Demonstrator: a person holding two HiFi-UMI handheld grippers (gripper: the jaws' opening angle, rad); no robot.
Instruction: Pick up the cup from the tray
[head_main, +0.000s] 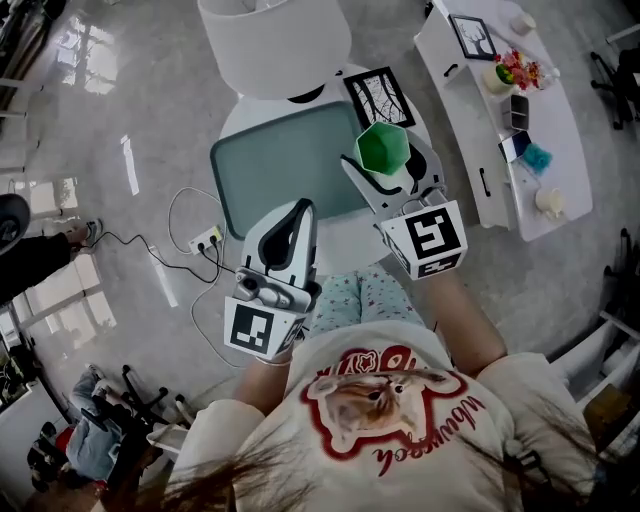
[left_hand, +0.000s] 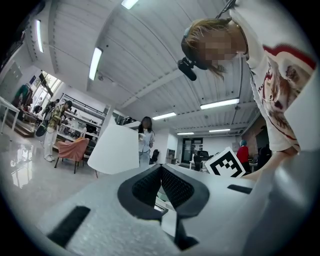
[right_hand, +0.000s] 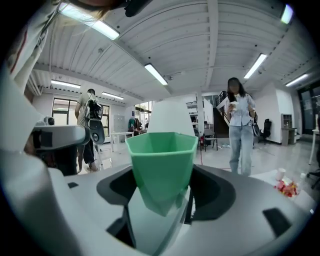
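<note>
A green faceted cup (head_main: 382, 148) sits between the jaws of my right gripper (head_main: 386, 168), which is shut on its lower part. It hangs upright over the right edge of the grey-green tray (head_main: 270, 170). In the right gripper view the cup (right_hand: 162, 160) fills the middle, with the gripper (right_hand: 162, 202) clamped on its base. My left gripper (head_main: 300, 210) hovers at the tray's near edge, pointing at it. Its jaws are shut with nothing between them, and in the left gripper view the gripper (left_hand: 161, 172) shows its pads meeting.
The tray lies on a small round white table (head_main: 345, 240). A white lampshade (head_main: 275, 35) and a framed picture (head_main: 378, 95) stand behind it. To the right is a long white shelf (head_main: 495, 130) with small items. A power strip and cable (head_main: 205, 240) lie on the floor at the left.
</note>
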